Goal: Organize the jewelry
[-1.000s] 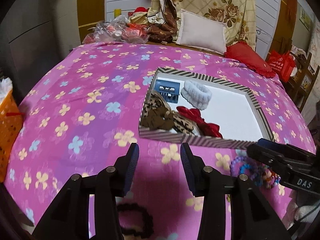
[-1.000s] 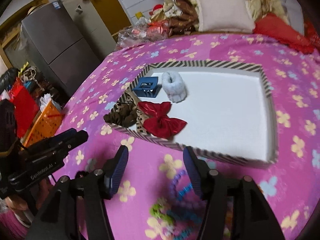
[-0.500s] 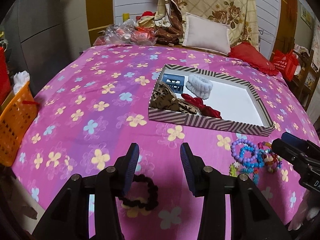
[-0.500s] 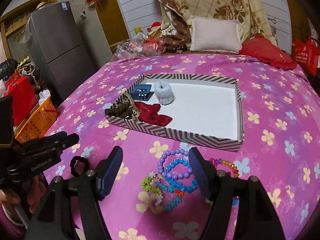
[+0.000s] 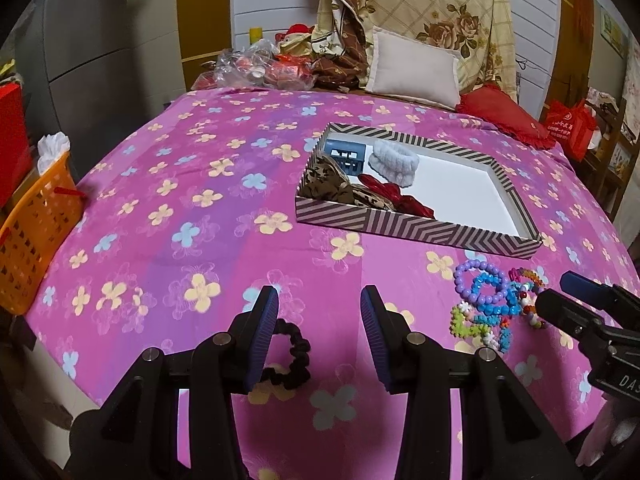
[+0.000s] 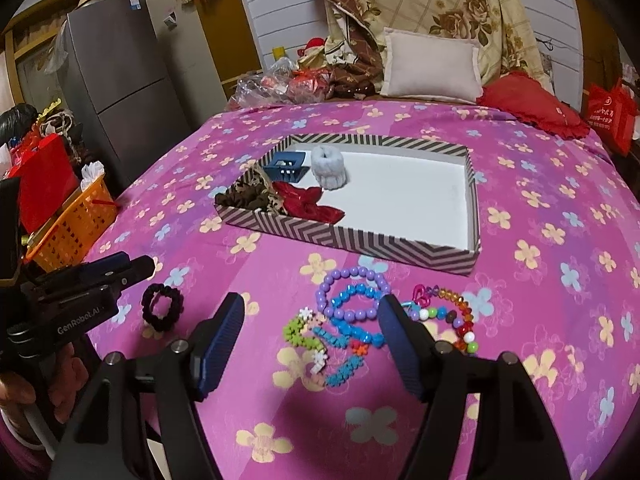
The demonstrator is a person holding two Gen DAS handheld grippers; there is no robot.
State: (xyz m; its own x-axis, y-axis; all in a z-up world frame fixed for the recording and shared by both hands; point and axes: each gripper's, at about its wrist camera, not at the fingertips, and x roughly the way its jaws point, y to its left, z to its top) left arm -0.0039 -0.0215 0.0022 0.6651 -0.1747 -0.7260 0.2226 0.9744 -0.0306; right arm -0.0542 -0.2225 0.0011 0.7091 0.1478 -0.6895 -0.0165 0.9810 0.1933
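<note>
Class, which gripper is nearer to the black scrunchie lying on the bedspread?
Left. The left gripper hangs right over the black scrunchie; the right gripper hangs over the bead bracelets, off to the scrunchie's right.

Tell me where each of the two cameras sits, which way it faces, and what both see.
Left wrist: rides the left gripper, facing the tray up the bed; own open fingers frame a black scrunchie; right gripper enters at right.
Right wrist: rides the right gripper, over the bead bracelets; left gripper and holding hand at left.
Shared: tray, bracelets, scrunchie.
</note>
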